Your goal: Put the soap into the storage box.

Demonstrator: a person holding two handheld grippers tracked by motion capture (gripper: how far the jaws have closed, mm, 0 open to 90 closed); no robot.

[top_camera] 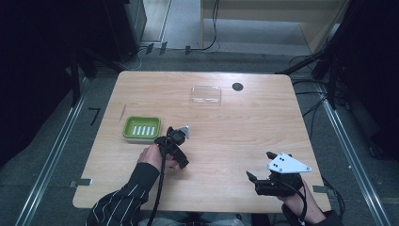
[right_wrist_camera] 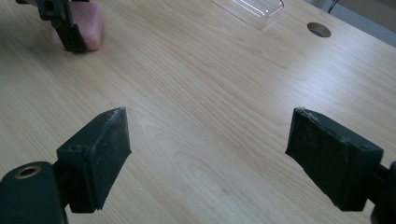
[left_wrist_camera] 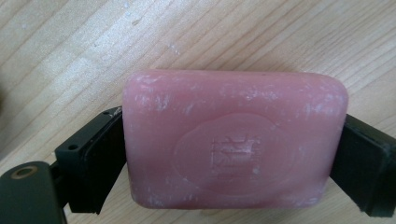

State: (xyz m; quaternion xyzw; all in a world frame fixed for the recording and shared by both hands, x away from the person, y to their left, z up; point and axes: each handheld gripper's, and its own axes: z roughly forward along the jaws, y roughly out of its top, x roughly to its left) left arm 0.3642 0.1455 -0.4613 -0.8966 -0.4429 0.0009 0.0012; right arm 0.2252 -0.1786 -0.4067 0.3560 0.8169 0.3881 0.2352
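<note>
A pink soap bar [left_wrist_camera: 233,140] with a stamped oval sits crosswise between the jaws of my left gripper [left_wrist_camera: 232,161], which is shut on its two short ends, low over the wooden table [top_camera: 226,127]. In the high view my left gripper [top_camera: 174,141] is just right of a green soap dish [top_camera: 141,128] and covers the soap. My right gripper [top_camera: 261,166] stands open near the front right of the table with nothing between its jaws. The right gripper view looks past my right gripper [right_wrist_camera: 215,154] to the soap bar [right_wrist_camera: 93,21] and left gripper [right_wrist_camera: 65,23] far off.
A clear plastic lid [top_camera: 205,94] lies at the back middle of the table, with a dark round cable hole [top_camera: 237,86] to its right. The same lid [right_wrist_camera: 252,7] and hole [right_wrist_camera: 319,29] appear in the right gripper view. Bare wood lies between the two grippers.
</note>
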